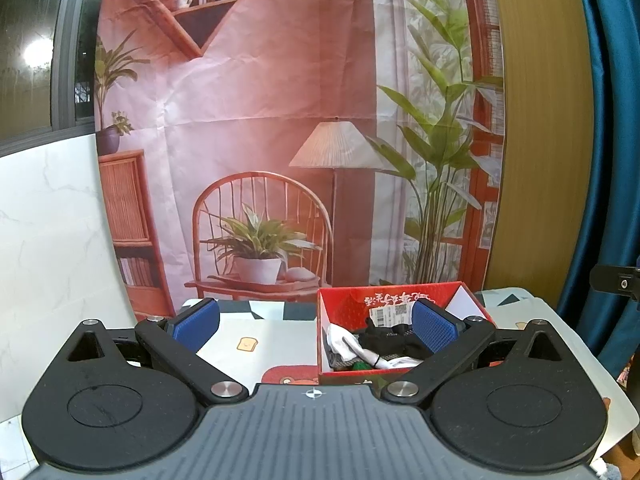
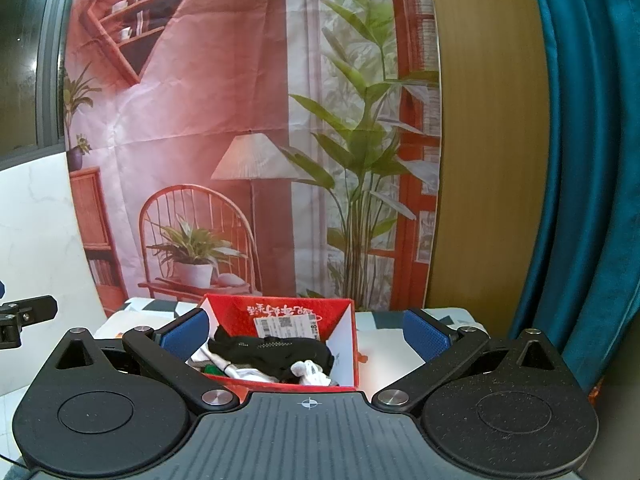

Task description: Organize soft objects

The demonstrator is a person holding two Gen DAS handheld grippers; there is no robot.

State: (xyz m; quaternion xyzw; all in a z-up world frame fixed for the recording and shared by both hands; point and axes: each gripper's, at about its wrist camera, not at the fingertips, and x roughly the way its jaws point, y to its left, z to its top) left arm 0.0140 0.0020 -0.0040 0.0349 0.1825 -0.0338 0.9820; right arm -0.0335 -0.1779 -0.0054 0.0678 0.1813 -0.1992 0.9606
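A red cardboard box (image 1: 348, 304) (image 2: 240, 308) stands on the patterned table and holds a heap of soft things: black socks (image 1: 390, 340) (image 2: 272, 350), white socks (image 1: 340, 340) (image 2: 310, 372) and a bit of green fabric (image 1: 362, 366). My left gripper (image 1: 316, 326) is open, held back from the table; its right blue pad overlaps the box in view. My right gripper (image 2: 306, 334) is open too, with the box seen between its blue pads and nothing held.
The table wears a cloth (image 1: 256, 336) with toast and bear prints. Behind it hangs a printed backdrop (image 1: 260, 120), with a wooden panel (image 1: 540, 120) and a blue curtain (image 2: 580, 160) to the right. White marble wall (image 1: 48, 220) lies left.
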